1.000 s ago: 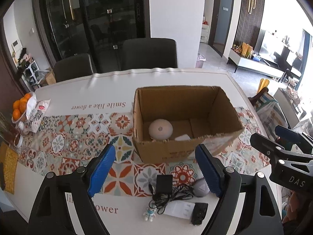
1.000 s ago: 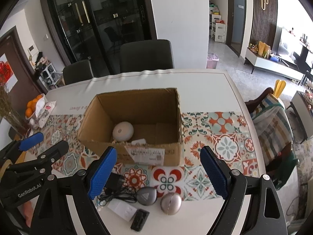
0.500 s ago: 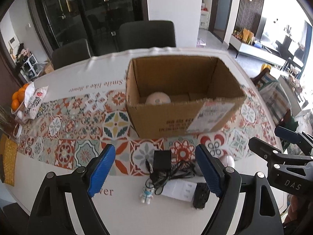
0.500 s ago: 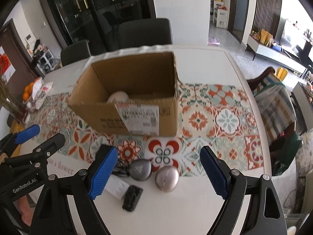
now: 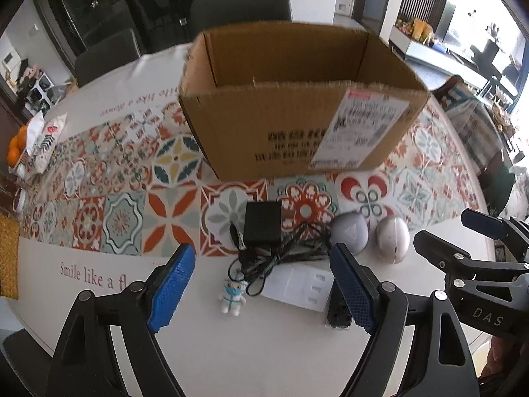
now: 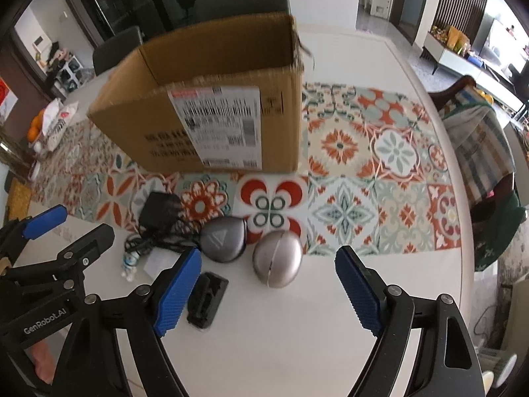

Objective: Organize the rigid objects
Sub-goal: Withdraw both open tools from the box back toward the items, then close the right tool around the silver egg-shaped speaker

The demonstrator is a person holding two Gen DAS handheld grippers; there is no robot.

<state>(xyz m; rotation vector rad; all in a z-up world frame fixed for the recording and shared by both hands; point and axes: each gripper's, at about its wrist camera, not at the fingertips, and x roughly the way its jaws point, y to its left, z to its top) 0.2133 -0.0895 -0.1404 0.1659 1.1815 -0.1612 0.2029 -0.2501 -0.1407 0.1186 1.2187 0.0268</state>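
Brown cardboard box [image 5: 297,99] with white label; red, teal and cream patterned tablecloth [image 5: 125,221]; black charger [image 5: 263,223]; grey case [image 6: 223,239]; silver case [image 6: 277,258].

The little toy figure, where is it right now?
The figure lies on the white table, just left of the white card, below the black adapter.

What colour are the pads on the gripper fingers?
Blue, with a textured surface, on black frames. The right gripper's pads show best in the right wrist view.
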